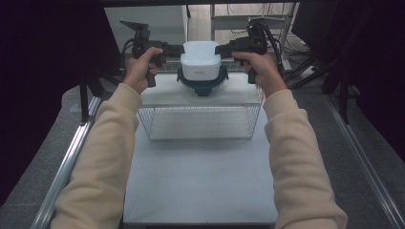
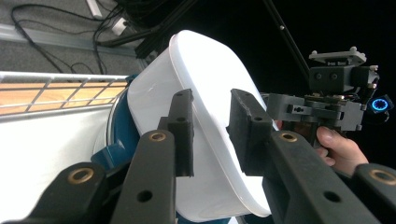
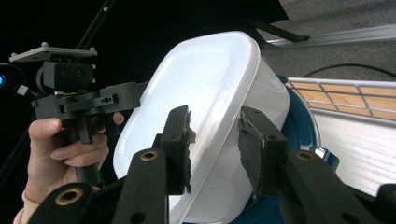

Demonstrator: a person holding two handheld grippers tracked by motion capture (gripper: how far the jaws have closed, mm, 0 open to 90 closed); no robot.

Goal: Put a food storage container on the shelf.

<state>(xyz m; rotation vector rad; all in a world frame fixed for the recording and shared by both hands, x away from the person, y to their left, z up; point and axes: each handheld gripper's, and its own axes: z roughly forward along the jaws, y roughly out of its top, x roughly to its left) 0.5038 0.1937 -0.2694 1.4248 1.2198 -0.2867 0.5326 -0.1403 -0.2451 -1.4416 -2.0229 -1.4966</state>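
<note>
High view: a white tub with a rounded white lid sits upside-up on a dark blue bowl, and the pair rests on the white shelf that tops a wire basket at the far end of the table. The left gripper meets the tub's left side and the right gripper its right side, each held level by a hand in a cream sleeve.

Left gripper view: the tub stands between the two black jaws, its lid rim running up through the gap. The pads lie along the rim with a sliver of space showing, so the grip is released rather than clenched. The blue bowl shows under the tub, beside the wire rim of the basket. Beyond the tub, the right gripper and the fingers that hold it appear.

Right gripper view: the tub again sits in the gap, and the frayed pads stand just off its rim, released. The blue bowl curves behind the tub, with the basket's wire farther off. The left gripper faces in from the other side, held in a hand.
</note>
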